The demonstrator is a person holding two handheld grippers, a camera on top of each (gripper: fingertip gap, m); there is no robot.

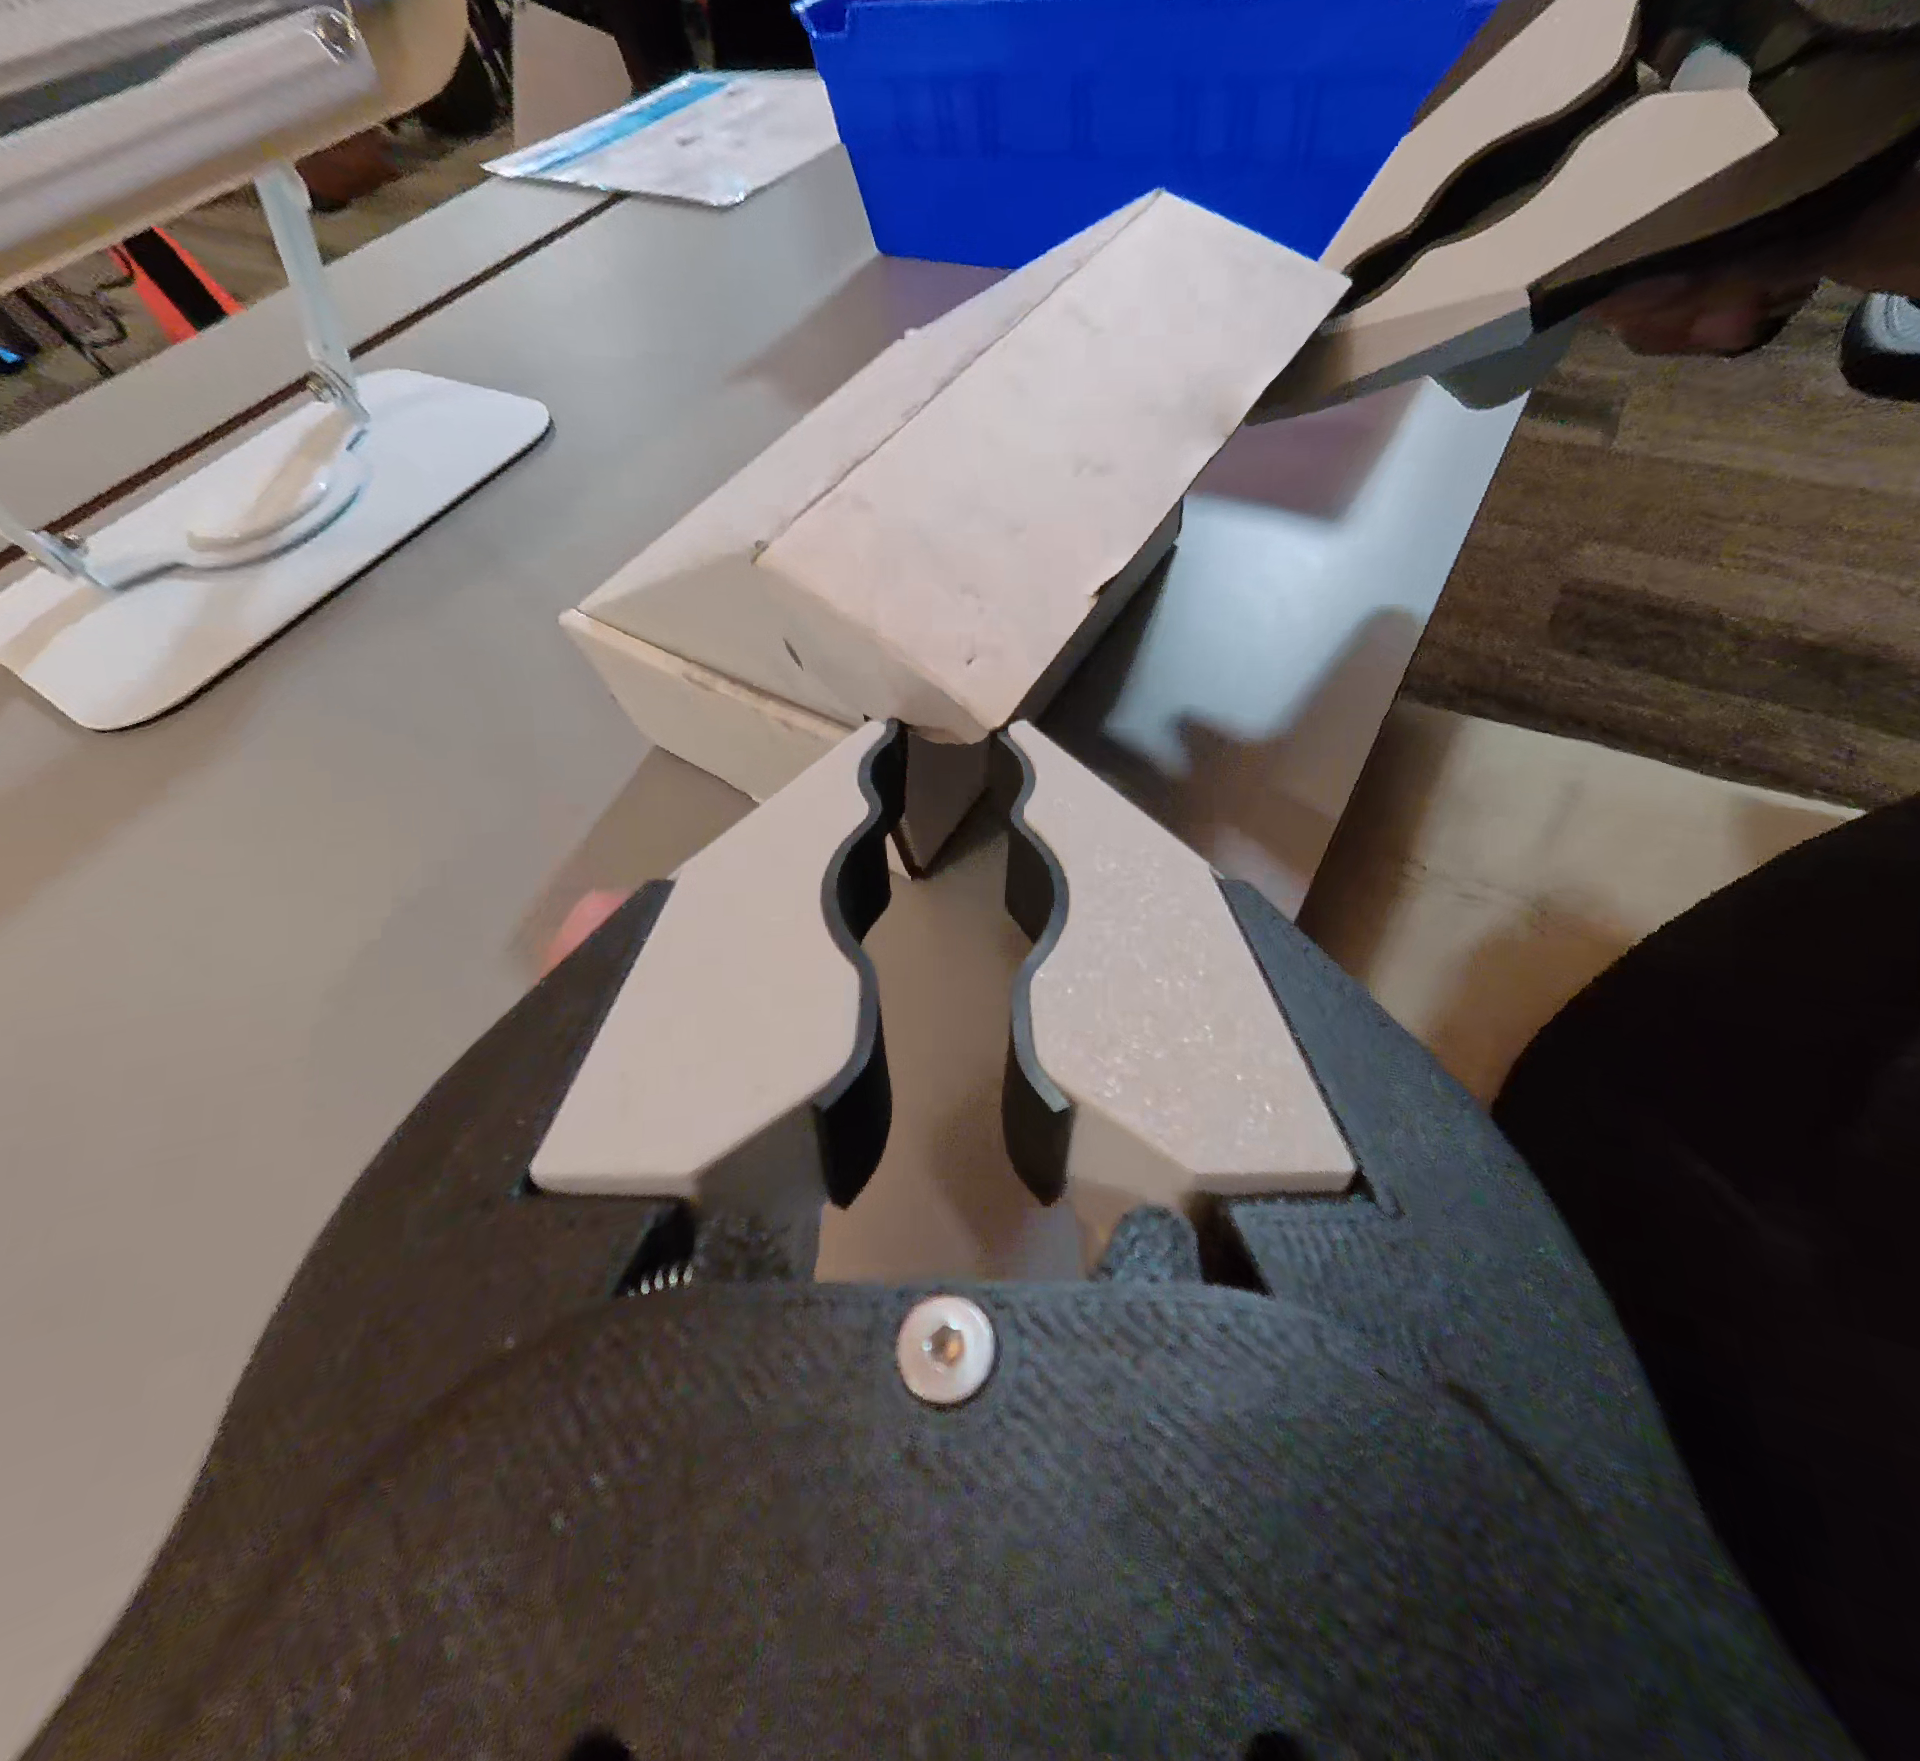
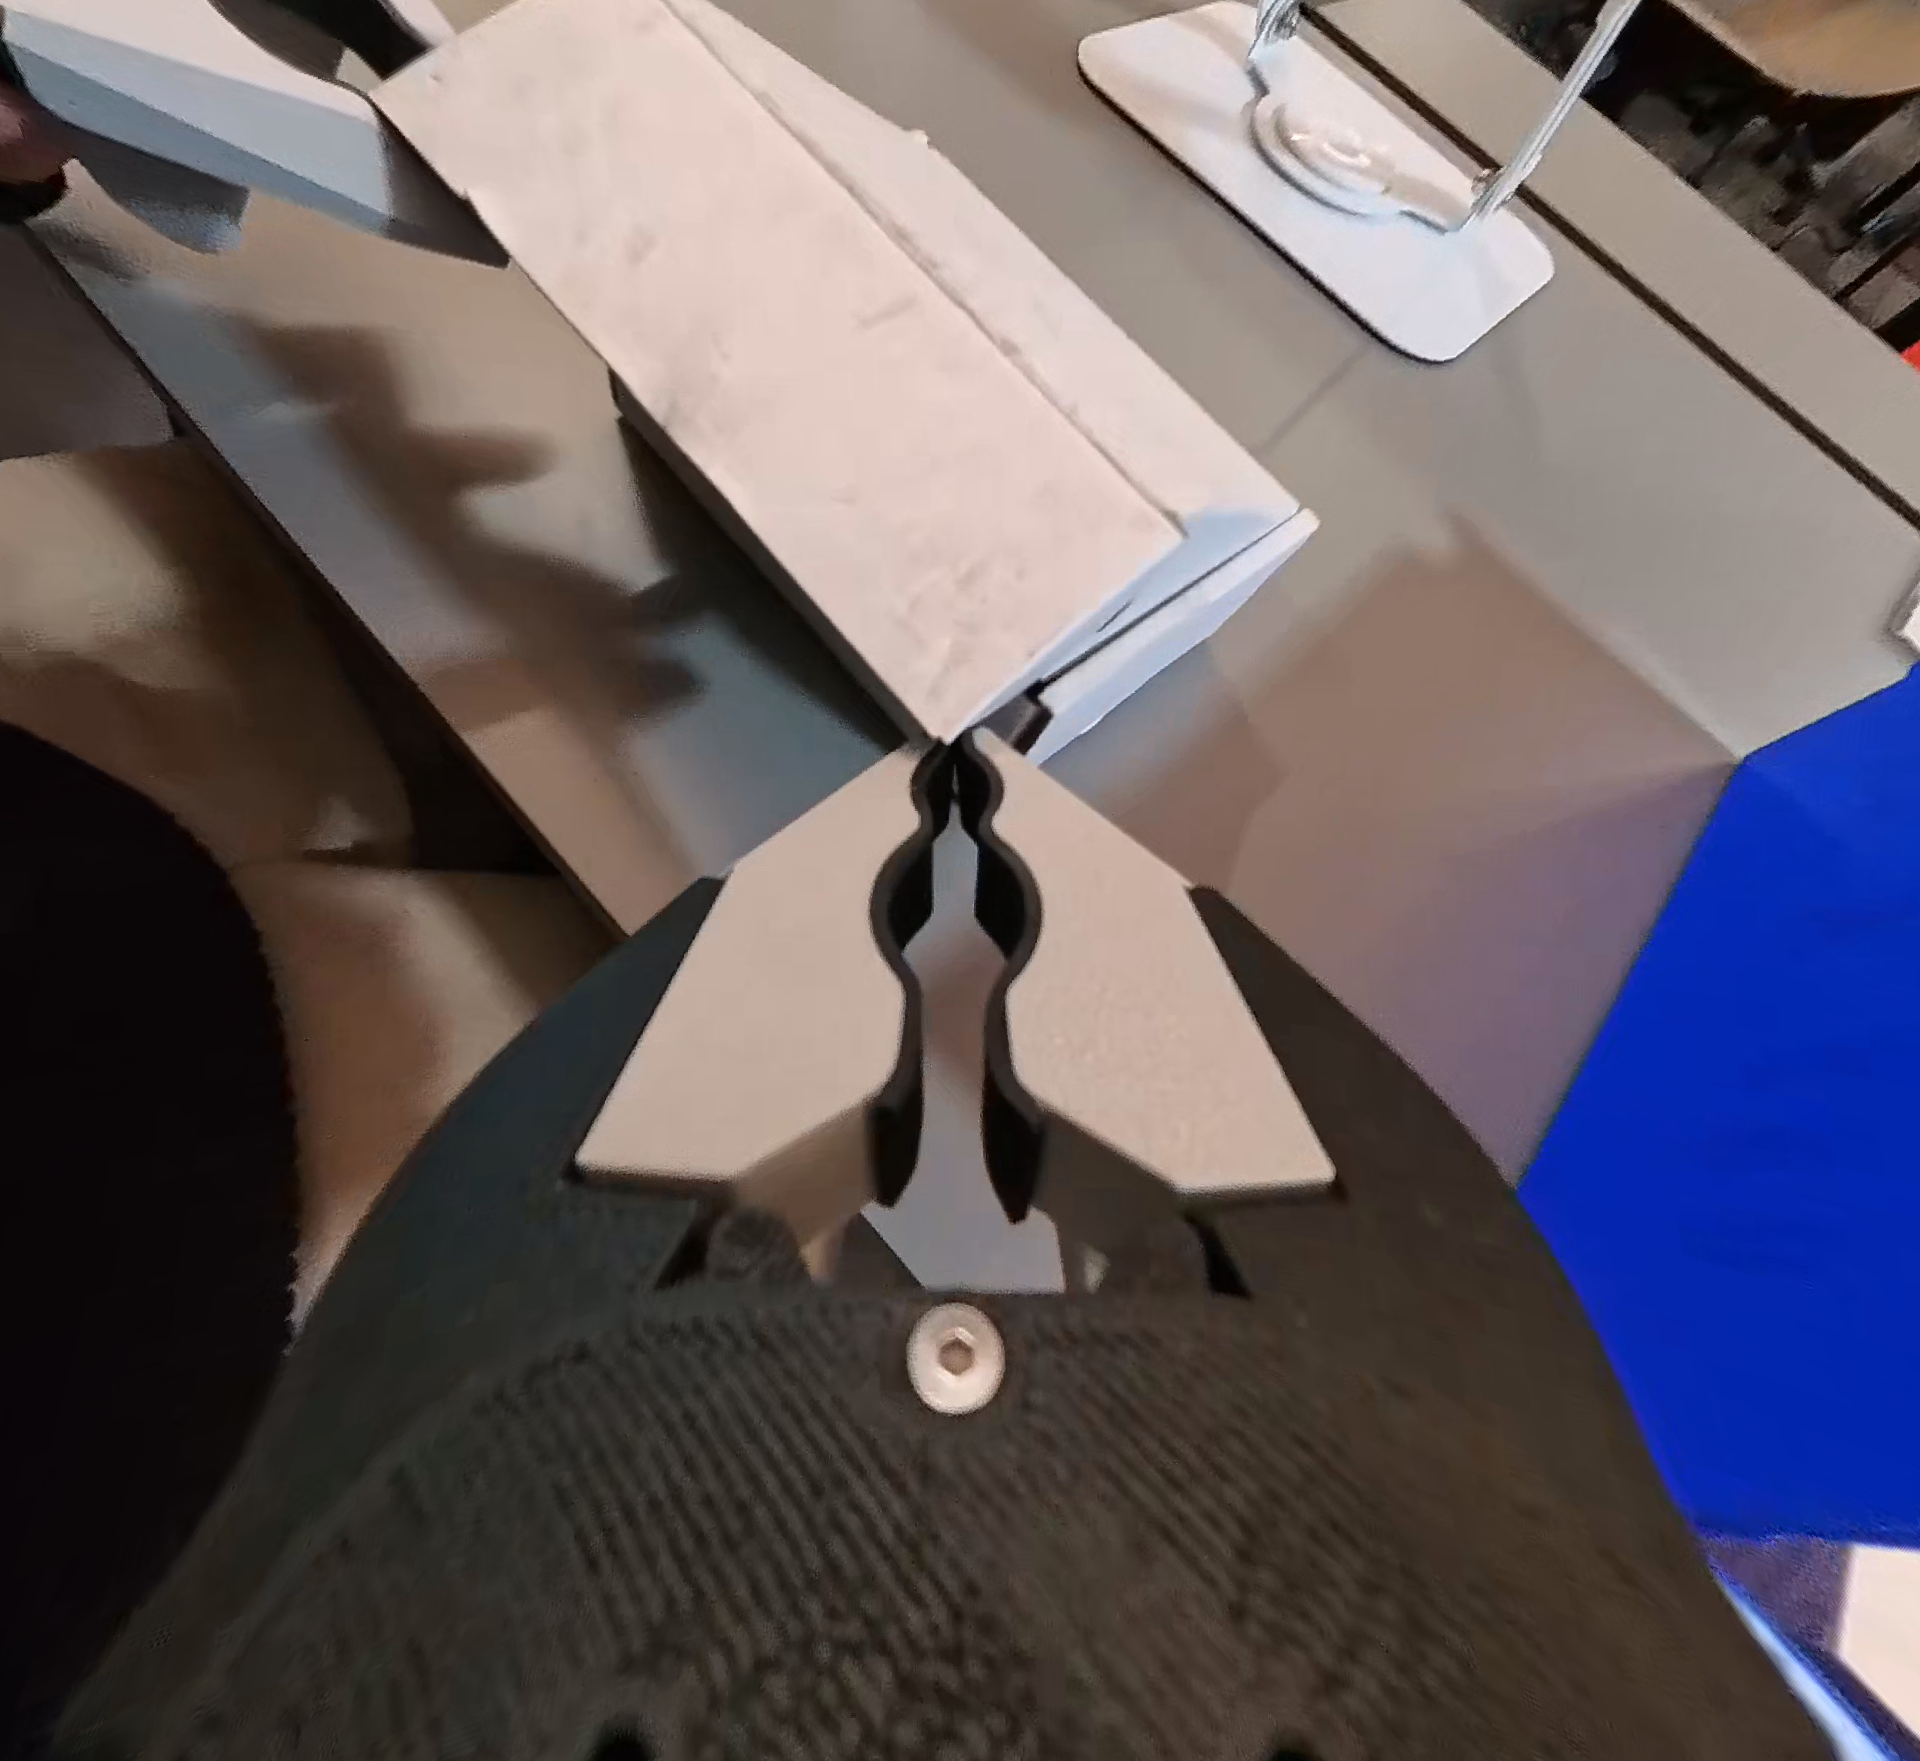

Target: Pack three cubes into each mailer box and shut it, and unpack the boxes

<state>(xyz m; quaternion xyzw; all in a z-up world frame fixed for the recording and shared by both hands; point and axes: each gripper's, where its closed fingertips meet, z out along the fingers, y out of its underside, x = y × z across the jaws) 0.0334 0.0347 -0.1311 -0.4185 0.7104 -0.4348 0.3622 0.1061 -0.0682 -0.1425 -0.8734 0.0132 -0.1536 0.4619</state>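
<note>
A white mailer box (image 1: pixel 686 703) lies on the grey table (image 1: pixel 312 880). Its lid (image 1: pixel 1018 464) is tilted, with the front flap lifted off the body. My left gripper (image 1: pixel 956 750) is shut on the near corner flap of the lid (image 1: pixel 940 807), which sits between the pads. It also shows in the right wrist view (image 2: pixel 410 54) at the lid's far corner. My right gripper (image 2: pixel 951 761) is shut, its tips pinching the other corner of the lid (image 2: pixel 779 361). It also shows in the left wrist view (image 1: pixel 1340 283). No cubes are in view.
A blue bin (image 1: pixel 1143 101) stands right behind the box. A white stand with a flat base (image 1: pixel 260 516) is at the left, and a sheet of paper (image 1: pixel 675 137) lies farther back. A brown cardboard box (image 1: pixel 1558 880) sits below the table's edge. The gap from one gripper's tips to the other's is roughly 12 cm.
</note>
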